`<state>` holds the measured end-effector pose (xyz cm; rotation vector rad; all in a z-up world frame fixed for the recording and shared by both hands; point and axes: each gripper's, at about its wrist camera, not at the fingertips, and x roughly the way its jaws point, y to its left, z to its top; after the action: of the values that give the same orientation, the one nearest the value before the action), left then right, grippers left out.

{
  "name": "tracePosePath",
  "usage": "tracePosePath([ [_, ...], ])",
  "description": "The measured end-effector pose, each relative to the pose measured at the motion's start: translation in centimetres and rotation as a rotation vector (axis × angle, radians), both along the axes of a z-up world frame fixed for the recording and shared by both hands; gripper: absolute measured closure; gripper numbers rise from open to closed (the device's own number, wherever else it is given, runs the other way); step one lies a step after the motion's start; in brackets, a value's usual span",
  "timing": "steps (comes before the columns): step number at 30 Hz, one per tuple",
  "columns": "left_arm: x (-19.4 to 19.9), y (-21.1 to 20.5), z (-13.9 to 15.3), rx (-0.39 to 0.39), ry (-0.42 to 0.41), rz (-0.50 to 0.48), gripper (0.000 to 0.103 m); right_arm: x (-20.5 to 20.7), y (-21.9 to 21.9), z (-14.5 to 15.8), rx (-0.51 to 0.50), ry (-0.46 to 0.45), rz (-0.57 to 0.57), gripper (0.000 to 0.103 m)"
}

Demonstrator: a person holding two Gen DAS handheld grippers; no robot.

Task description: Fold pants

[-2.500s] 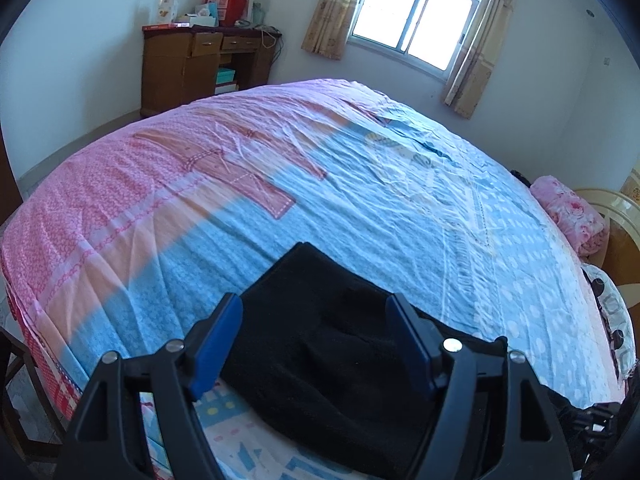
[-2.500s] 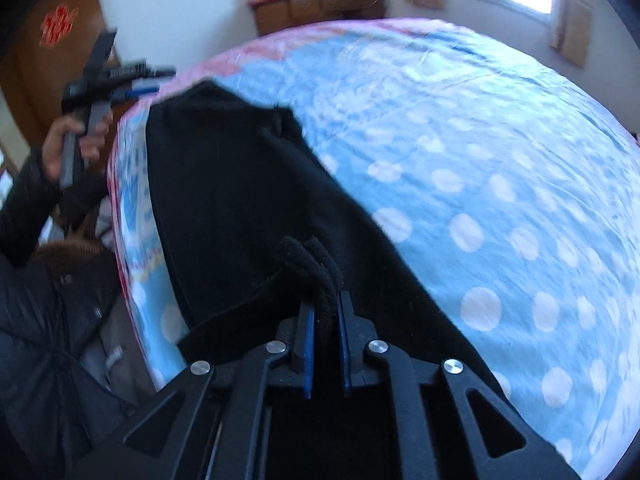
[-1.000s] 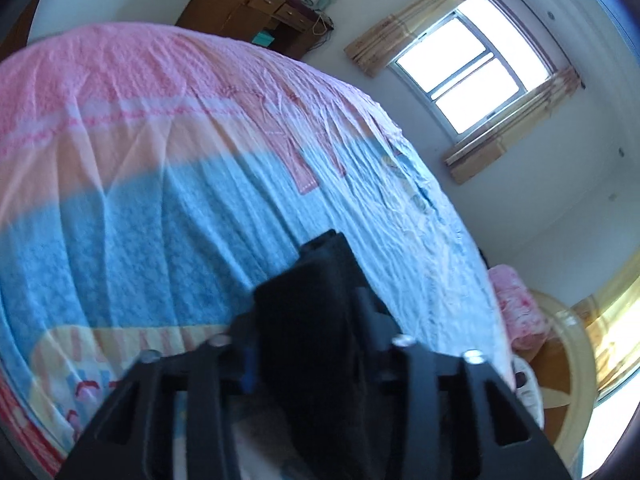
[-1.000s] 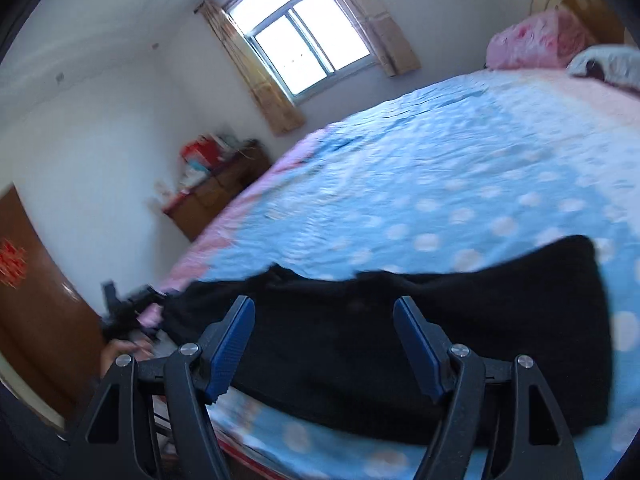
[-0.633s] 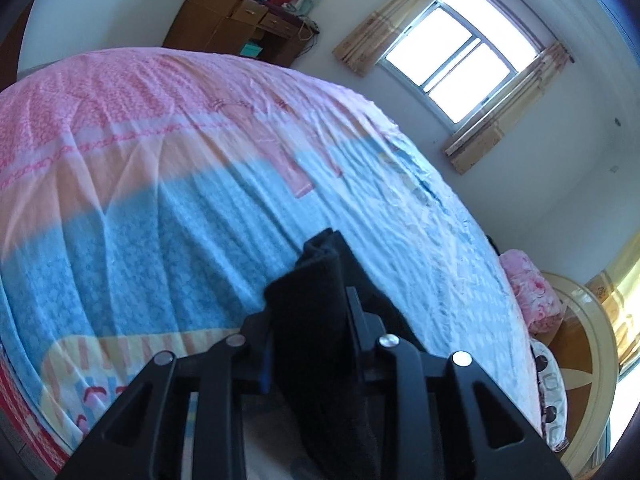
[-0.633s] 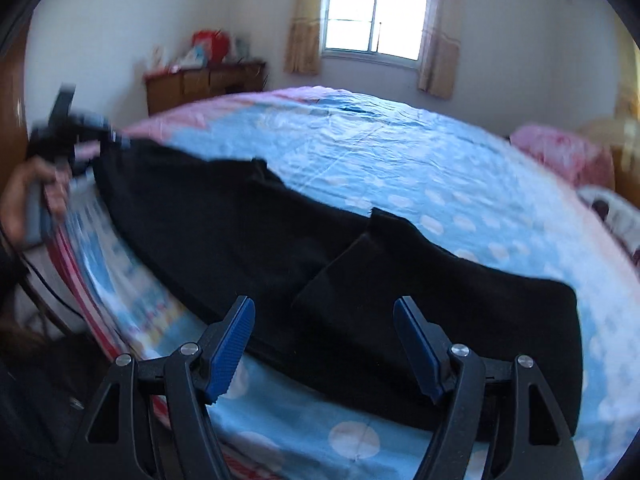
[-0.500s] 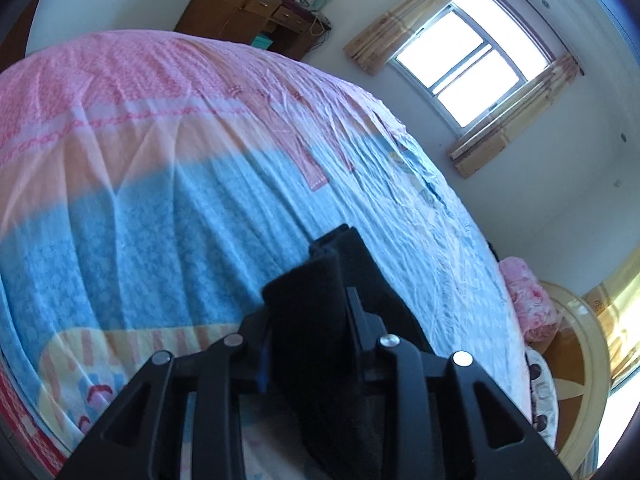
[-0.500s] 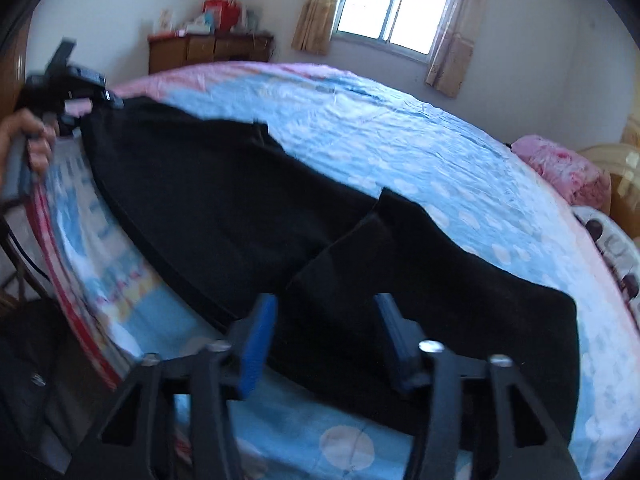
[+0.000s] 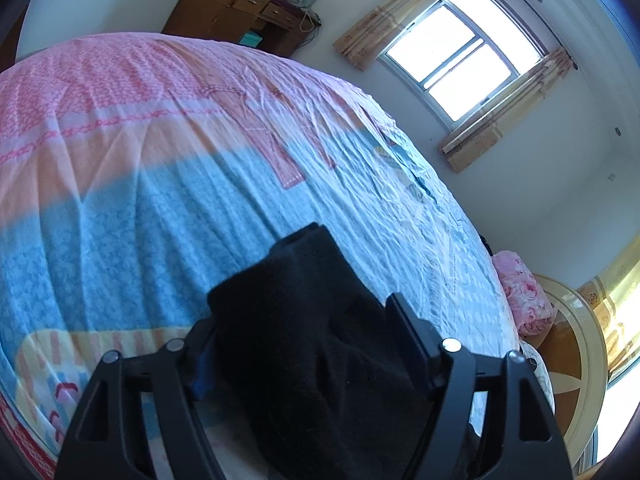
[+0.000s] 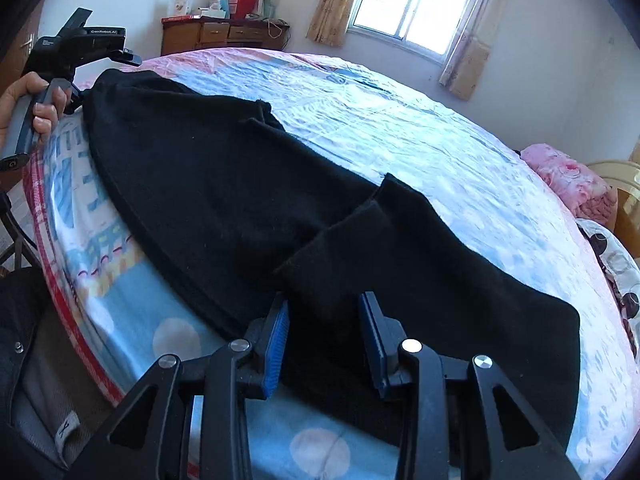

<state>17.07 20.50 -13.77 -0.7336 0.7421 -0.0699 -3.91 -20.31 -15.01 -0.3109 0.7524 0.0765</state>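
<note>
**Pants half-folded, one end just let go**

Ahead of both my tools spreads the bed (image 10: 400, 128), its blue-and-pink quilt running away from the fingers toward the window (image 10: 404, 0). Across its near edge lie the black pants (image 10: 224, 184), stretched from my left gripper (image 9: 304, 332) to my right gripper (image 10: 324, 332) – one leg end already doubled back just ahead of the right fingers.

The left gripper's jaws are opening: the cloth bunched between them sits free of the right-hand pad, so I count it released. The right gripper's jaws are half-closed astride the folded leg, but I cannot tell whether the pads bite.

My worry – the released end slumps toward the bed's edge and drags the fold askew. If the right pads catch only the top layer, lifting would peel the fold open.
</note>
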Motion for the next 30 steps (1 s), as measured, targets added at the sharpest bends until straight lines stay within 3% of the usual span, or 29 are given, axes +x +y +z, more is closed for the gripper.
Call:
tracePosePath([
  [1,0.0,0.0,0.1,0.004,-0.002,-0.006,0.029,0.2,-0.3,0.0,0.023,0.003,-0.004,0.073],
  [2,0.0,0.0,0.1,0.009,-0.003,-0.010,0.031,0.5,-0.6,0.1,0.050,0.014,-0.014,0.087],
  [6,-0.1,0.7,-0.2,0.001,-0.002,-0.011,0.041,1.1,-3.3,2.5,0.300,0.004,-0.091,0.089],
  [10,-0.5,1.2,-0.4,-0.003,-0.005,-0.011,0.045,0.6,-3.5,4.9,0.502,-0.056,-0.048,0.089],
  [12,-0.5,1.1,-0.4,0.002,-0.007,-0.012,0.045,0.5,-2.2,5.5,0.504,-0.067,0.002,0.089],
  [16,-0.6,1.2,-0.4,0.009,-0.010,-0.015,0.045,1.7,1.3,3.2,0.456,-0.028,0.085,0.088],
  [19,-0.7,1.0,-0.4,0.022,-0.009,-0.020,0.045,3.0,3.3,0.1,0.407,0.013,0.099,0.084],
  [20,-0.6,1.0,-0.3,0.024,-0.010,-0.023,0.045,2.9,3.5,-0.4,0.401,0.006,0.096,0.078],
  [22,-0.6,1.1,-0.3,0.022,-0.010,-0.021,0.045,2.6,3.8,-0.2,0.418,-0.010,0.122,0.057],
  [23,-0.6,1.1,-0.4,0.018,-0.012,-0.018,0.045,2.6,3.8,0.0,0.430,0.011,0.140,0.041],
  [24,-0.5,1.2,-0.4,0.015,-0.013,-0.017,0.045,2.6,3.9,0.4,0.442,0.031,0.150,0.036],
  [28,-0.6,1.0,-0.4,0.037,-0.023,-0.024,0.050,1.4,2.9,2.9,0.613,-0.009,0.208,0.035],
  [30,-0.6,0.7,-0.5,0.039,-0.027,-0.049,0.072,1.0,2.2,4.2,0.675,-0.059,0.205,0.034],
])
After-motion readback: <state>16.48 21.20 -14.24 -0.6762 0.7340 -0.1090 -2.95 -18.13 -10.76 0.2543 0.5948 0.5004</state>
